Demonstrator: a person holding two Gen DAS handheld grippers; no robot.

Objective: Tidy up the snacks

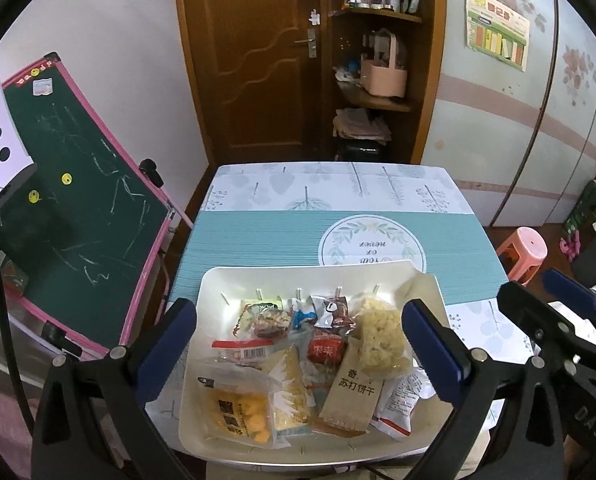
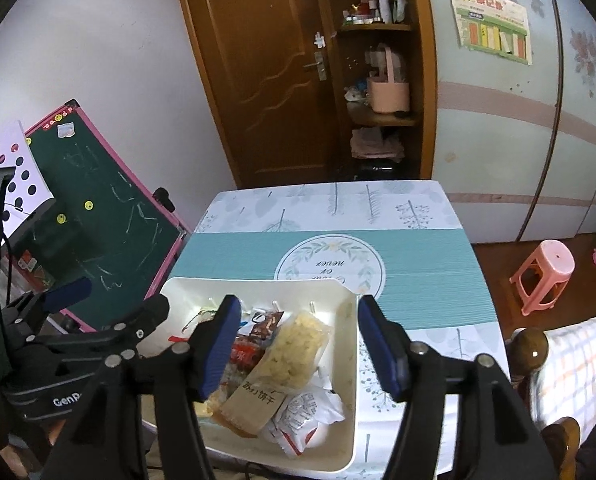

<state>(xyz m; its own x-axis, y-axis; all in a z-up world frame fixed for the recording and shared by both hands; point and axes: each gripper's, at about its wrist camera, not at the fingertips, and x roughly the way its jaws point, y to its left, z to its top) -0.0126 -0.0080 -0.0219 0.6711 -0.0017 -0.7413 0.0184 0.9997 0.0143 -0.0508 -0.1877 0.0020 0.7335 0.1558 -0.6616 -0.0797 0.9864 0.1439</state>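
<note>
Snacks in white tray, beneath left gripper, right gripper, both spread wide

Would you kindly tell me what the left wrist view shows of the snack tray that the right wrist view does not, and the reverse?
Only the left wrist view shows the yellow-ball snack packet and the tray's near-left contents; in the right view the left gripper and the right one's own finger cover them. Only the right wrist view shows the wooden bedpost knob and checked bedding. Both share the tan cracker packet, the puffed-rice bar, the pink stool, and the open, empty right gripper.
</note>
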